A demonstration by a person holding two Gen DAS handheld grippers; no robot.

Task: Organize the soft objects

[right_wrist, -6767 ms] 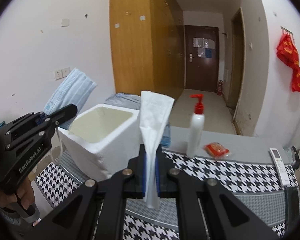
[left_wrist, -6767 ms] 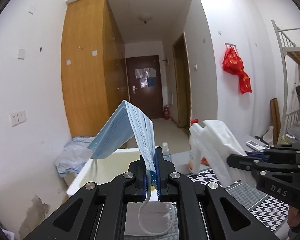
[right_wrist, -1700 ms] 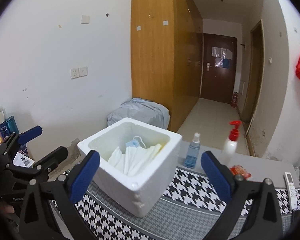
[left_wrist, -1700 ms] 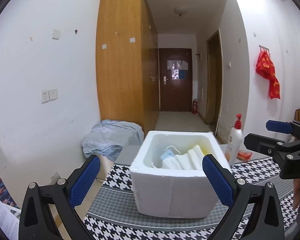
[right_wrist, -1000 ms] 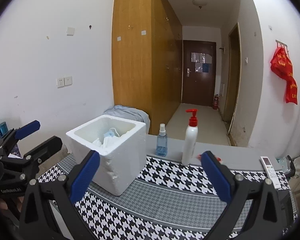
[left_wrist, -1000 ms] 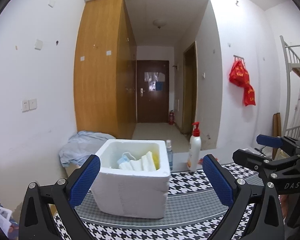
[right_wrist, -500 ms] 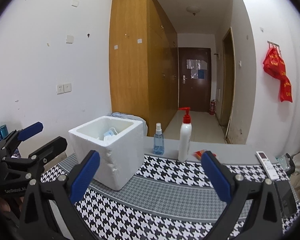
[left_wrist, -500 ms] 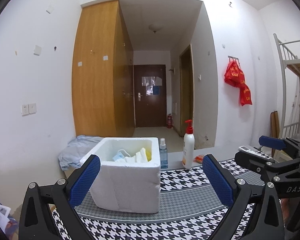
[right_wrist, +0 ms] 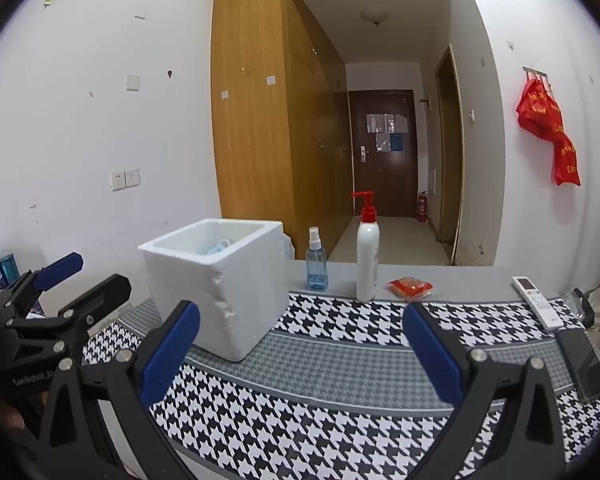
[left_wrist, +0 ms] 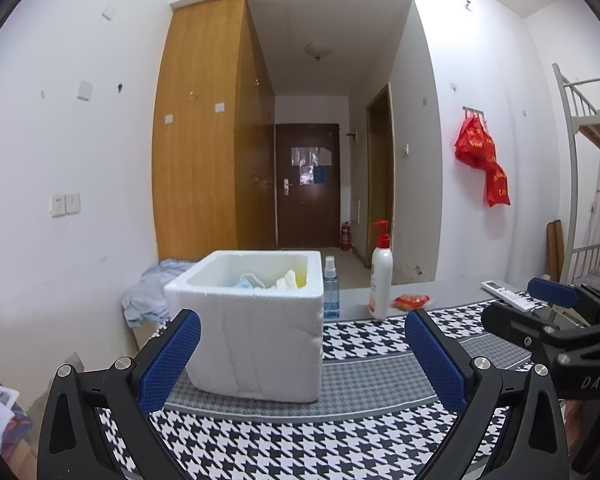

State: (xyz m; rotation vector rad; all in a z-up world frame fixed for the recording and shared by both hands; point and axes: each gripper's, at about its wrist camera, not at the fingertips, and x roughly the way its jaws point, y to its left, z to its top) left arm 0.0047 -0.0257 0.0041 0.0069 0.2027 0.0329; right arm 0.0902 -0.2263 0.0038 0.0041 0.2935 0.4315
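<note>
Houndstooth cloth (left_wrist: 340, 444) under white foam box (left_wrist: 256, 344); blue mask (left_wrist: 252, 282) and white tissues (left_wrist: 286, 279) inside it. Left gripper (left_wrist: 300, 360) and right gripper (right_wrist: 300, 356) spread wide, empty, short of box. Risk: nudging light box toward spray bottle (right_wrist: 316, 260).

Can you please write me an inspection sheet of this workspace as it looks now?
Surface: houndstooth cloth covers the table, black-and-white with grey bands.
Job's things: blue face mask and white folded tissues lie inside the white foam box.
Clutter: blue spray bottle, white pump bottle, red snack packet, white remote control, dark phone.
Grippers: left gripper open, empty; right gripper open, empty.
Cables: nothing seen.
Surroundings: wooden wardrobe, dark door, red bags on a wall hook, bluish bundle of cloth behind the box.
</note>
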